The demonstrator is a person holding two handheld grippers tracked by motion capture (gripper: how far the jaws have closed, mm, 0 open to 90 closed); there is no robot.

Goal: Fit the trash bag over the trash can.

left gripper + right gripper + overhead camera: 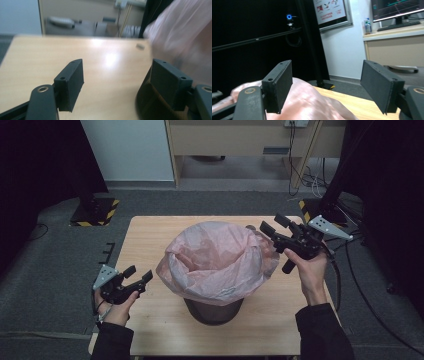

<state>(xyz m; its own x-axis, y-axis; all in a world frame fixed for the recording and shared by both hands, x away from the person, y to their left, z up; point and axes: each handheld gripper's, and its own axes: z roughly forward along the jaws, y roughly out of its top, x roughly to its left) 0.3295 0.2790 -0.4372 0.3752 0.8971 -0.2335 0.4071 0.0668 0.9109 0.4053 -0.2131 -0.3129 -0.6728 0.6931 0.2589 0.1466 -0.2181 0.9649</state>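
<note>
A dark mesh wastebasket [214, 310] stands near the middle of a light wooden table [150, 232], toward the person's edge. A pink plastic bin liner [216, 262] sits in it, its mouth open and its top folded out and down over the rim, so much of the basket's wall is covered.

Left gripper [140, 274]: held low over the table's left edge, well apart from the basket. Jaws spread wide, nothing between them. In the left gripper view its jaws frame bare tabletop, with the liner [185, 32] blurred at the right and the basket's dark wall [147, 105] behind the right jaw.

Right gripper [272, 223]: held higher, at the basket's far right side, pointing in toward the liner's rim. Jaws wide apart, gripping nothing. The nearer jaw lies just beside the liner's edge; contact cannot be made out from the high view. In the right gripper view the liner [312, 105] bulges below and between the jaws, not pinched.

Grey carpet [45, 265] surrounds the table.
</note>
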